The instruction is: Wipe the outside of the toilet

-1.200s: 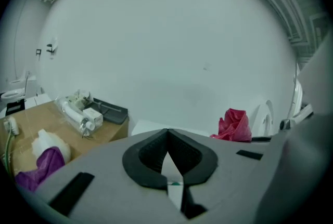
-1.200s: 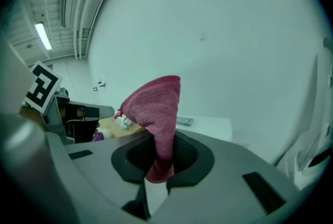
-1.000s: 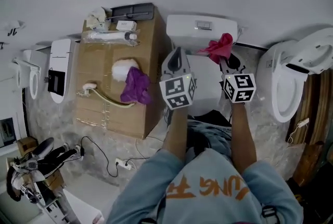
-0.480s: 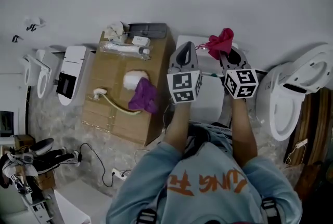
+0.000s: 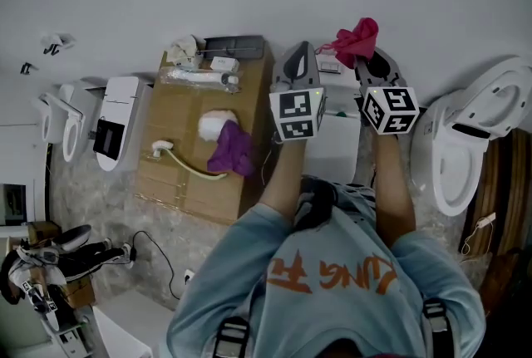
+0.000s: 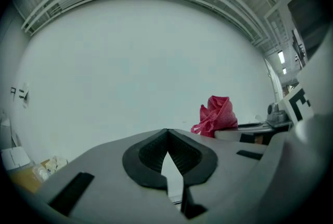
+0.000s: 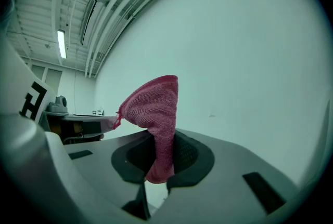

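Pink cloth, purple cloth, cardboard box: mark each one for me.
pink cloth [image 5: 357,38], head view, middle of the bunched fabric.
purple cloth [image 5: 231,147], head view, centre of the crumpled heap.
cardboard box [image 5: 176,111], head view, bare part of its top face.

Your cardboard box stands on the marbled floor, its far edge at the wall, just beside the toilet you face.

On the box top:
- Far edge: dark tray, with crumpled white wrap beside it.
- Just nearer: small white box and long clear-wrapped pack.
- Middle: white fluffy wad touching the purple cloth, which sits at the toilet-side edge.
- Near half: pale hose with a white head, curving from the outer edge toward that cloth.

The floor also carries a second toilet at your right with its seat up, and a white fixture beyond the box's outer edge.
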